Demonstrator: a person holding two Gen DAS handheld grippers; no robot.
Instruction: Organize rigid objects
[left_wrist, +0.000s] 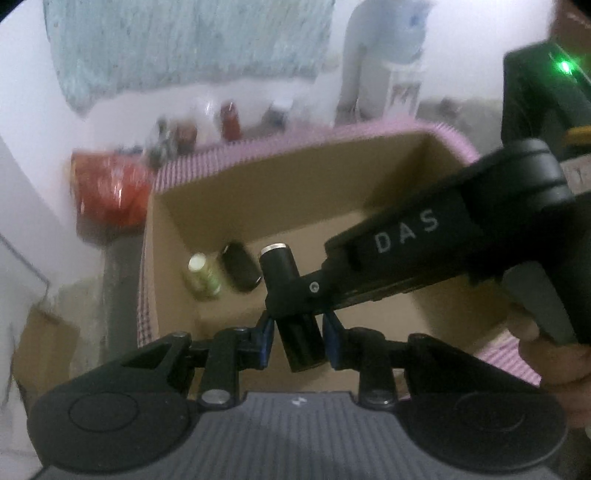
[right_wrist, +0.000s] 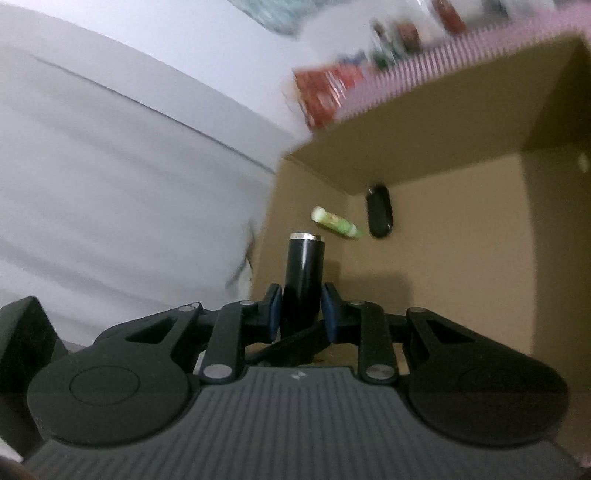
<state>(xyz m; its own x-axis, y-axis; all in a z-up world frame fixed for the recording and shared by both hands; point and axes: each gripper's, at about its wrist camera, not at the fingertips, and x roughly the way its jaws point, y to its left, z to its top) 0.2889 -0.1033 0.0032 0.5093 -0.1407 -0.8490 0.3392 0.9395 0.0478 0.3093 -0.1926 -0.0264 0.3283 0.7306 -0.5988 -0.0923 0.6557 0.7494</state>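
While both tongs pinch black tube (left_wrist: 301, 343), left view shows right tongs (left_wrist: 295, 291).

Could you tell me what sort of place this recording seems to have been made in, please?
Probably a room in a home, though motion blur limits certainty. A cardboard box sits on a pink checked cloth, jars and bottles line the white wall behind, and a red packet lies nearby.

My left gripper (left_wrist: 298, 341) has its blue-padded fingers (left_wrist: 266, 341) set close on either side of a black cylinder, but there's a sliver of gap so I can't say it's pinching. My right gripper (right_wrist: 300, 312) comes in from 3 o'clock in the left view, clamped on that cylinder's middle. My right hand (left_wrist: 550, 360) wraps the handle at 4 o'clock.
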